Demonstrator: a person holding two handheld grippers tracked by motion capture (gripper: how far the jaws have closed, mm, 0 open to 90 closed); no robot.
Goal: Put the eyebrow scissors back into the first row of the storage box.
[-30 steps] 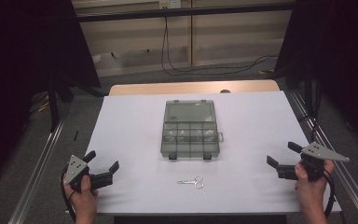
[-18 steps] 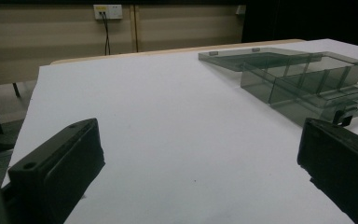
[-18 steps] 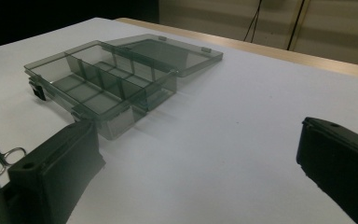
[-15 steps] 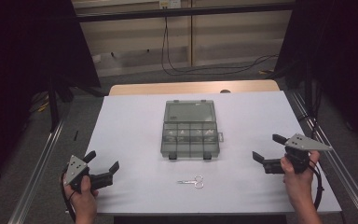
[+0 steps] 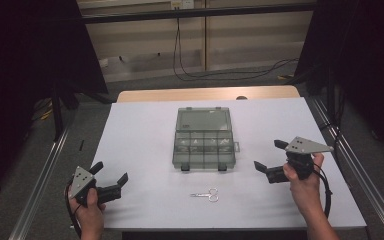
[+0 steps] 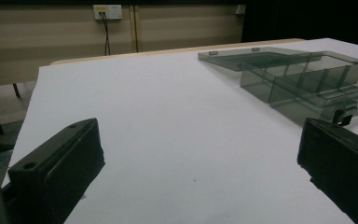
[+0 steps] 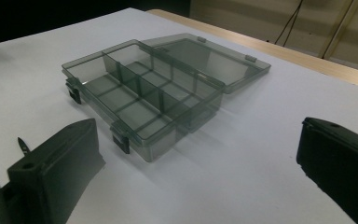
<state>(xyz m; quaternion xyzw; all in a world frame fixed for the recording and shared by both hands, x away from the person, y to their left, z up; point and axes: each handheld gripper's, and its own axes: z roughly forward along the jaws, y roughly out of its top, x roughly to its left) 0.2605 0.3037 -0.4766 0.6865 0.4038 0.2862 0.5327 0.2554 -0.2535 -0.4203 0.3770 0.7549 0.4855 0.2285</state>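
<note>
A smoky clear compartment box (image 5: 203, 139) lies open in the middle of the white table, its lid flat behind it and two dark latches at its near edge. Its compartments (image 7: 135, 95) look empty. Small scissors (image 5: 205, 195) lie on the table in front of the box. My right gripper (image 5: 270, 159) is open, held right of the box and pointing at it. Near the front left corner my left gripper (image 5: 111, 175) is open, holding nothing. The box (image 6: 307, 81) shows at the right in the left gripper view.
The white table (image 5: 145, 130) has a wooden strip (image 5: 205, 94) along its far edge. Metal rails (image 5: 42, 175) run along both sides. Cables (image 5: 220, 74) lie on the floor beyond, and dark curtains hang on either side.
My right gripper has moved left and forward, toward the box. The left gripper has stayed in place.
</note>
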